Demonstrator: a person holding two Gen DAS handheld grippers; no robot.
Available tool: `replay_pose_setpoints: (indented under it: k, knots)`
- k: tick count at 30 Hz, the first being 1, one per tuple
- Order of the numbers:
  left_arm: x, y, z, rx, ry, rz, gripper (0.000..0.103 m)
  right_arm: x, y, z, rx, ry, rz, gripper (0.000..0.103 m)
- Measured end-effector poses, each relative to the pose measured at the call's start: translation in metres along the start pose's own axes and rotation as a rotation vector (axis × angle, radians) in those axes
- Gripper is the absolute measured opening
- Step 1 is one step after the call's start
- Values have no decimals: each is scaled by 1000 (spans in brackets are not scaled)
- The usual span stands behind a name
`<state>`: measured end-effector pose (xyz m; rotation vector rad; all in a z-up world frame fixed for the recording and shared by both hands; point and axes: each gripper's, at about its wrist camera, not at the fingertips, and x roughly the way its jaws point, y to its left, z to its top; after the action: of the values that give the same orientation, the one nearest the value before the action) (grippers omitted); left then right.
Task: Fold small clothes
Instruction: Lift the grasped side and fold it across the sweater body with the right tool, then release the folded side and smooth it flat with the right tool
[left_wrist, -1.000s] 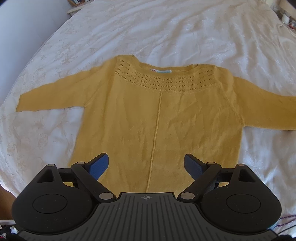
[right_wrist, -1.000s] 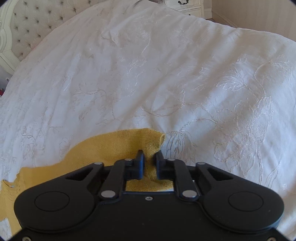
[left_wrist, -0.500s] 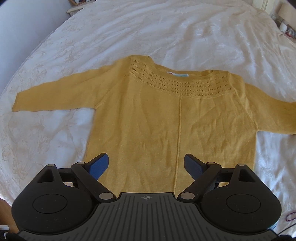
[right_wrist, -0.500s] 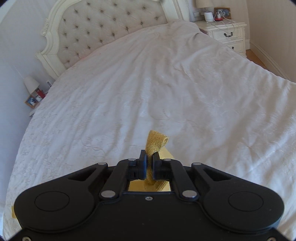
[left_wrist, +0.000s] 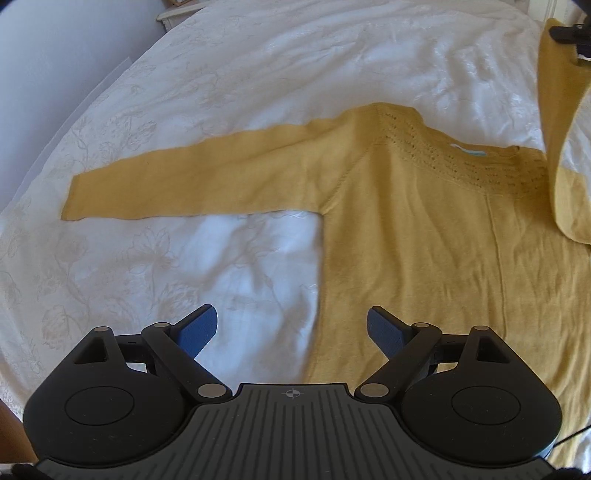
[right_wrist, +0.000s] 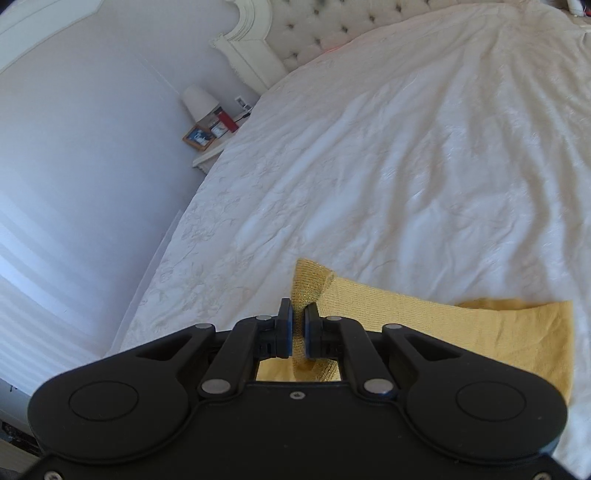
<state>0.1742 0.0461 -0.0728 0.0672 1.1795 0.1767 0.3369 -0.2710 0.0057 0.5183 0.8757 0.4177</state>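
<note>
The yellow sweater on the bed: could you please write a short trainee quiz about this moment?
1. True or false: the left tool is clamped on the yellow sweater.
2. Which part does the right tool hold? A) hem B) sleeve end C) neckline
3. Fill in: the other sleeve lies flat on the white ____.

Key:
1. False; its jaws stand open and empty above the sweater's side edge.
2. B; the sleeve is lifted off the bed.
3. bedspread.
</note>
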Motion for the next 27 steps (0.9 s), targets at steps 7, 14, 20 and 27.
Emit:
replay_pose_setpoints:
  k: [7, 14, 20, 27]
  knots:
    - [14, 36, -1, -15, 8, 28, 89, 102, 42, -69, -34, 135, -9, 12]
    - [24, 41, 6, -18, 4, 11, 89, 127, 50, -107, -72, 166, -6, 32]
    - [33, 15, 30, -13, -43, -22, 89, 88, 18, -99, -120, 119, -41, 53]
    - [65, -29, 73, 14, -59, -114, 67, 34, -59, -89, -143, 76, -299, 53]
